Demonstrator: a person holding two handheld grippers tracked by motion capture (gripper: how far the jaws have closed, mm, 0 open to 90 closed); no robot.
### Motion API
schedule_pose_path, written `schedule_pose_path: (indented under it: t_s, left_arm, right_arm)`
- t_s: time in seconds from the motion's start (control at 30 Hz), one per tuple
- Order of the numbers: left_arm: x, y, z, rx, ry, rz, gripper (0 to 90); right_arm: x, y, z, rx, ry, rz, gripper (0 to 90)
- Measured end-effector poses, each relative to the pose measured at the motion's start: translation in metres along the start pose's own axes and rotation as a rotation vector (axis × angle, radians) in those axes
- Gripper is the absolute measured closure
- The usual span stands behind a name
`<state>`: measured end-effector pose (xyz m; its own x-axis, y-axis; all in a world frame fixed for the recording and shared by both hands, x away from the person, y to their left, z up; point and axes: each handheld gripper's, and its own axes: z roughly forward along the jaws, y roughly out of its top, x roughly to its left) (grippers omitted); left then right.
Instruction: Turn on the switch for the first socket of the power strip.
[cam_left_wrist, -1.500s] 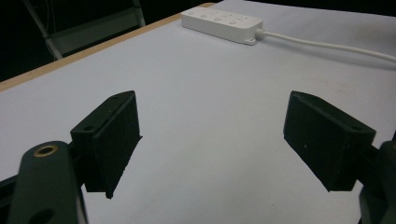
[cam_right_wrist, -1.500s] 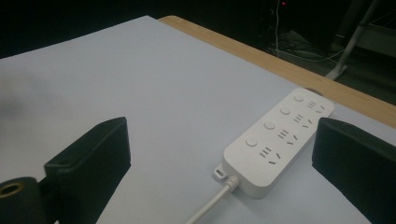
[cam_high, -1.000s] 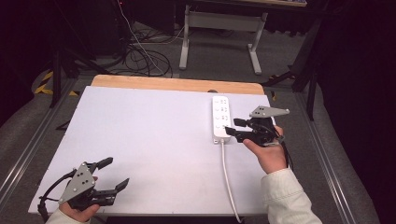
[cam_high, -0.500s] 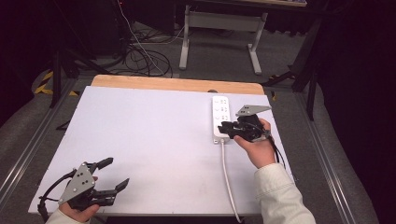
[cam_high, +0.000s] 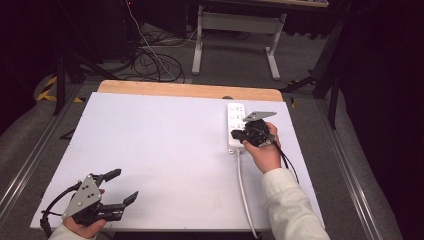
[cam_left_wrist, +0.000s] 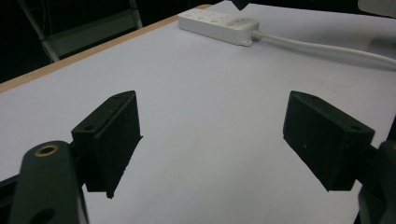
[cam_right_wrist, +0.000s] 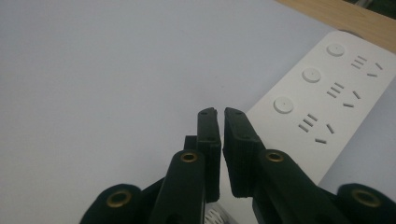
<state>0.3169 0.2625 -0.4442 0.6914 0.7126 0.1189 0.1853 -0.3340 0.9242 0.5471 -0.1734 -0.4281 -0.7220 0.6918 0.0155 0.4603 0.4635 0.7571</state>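
The power strip (cam_high: 235, 125) lies near the table's (cam_high: 165, 145) far right corner, my right tongs (cam_high: 239, 134) over it; my left tongs (cam_high: 117, 189) sit at the near left corner.
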Motion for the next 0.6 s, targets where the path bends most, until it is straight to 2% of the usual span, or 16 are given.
schedule_pose_path:
  t_s: [0.17,0.37,0.6]
  left_arm:
    - [0.000,0.000,0.000,-0.001,-0.003,0.000,19.7]
    - [0.000,0.000,0.000,0.001,-0.001,0.001,19.7]
    - [0.000,0.000,0.000,0.003,0.001,0.000,19.7]
  right_arm:
    - [-0.004,-0.002,0.008,0.015,-0.023,0.017,90.0]
    - [-0.010,-0.004,0.013,0.009,-0.047,0.042,90.0]
    - [-0.012,-0.006,0.020,0.017,-0.054,0.066,90.0]
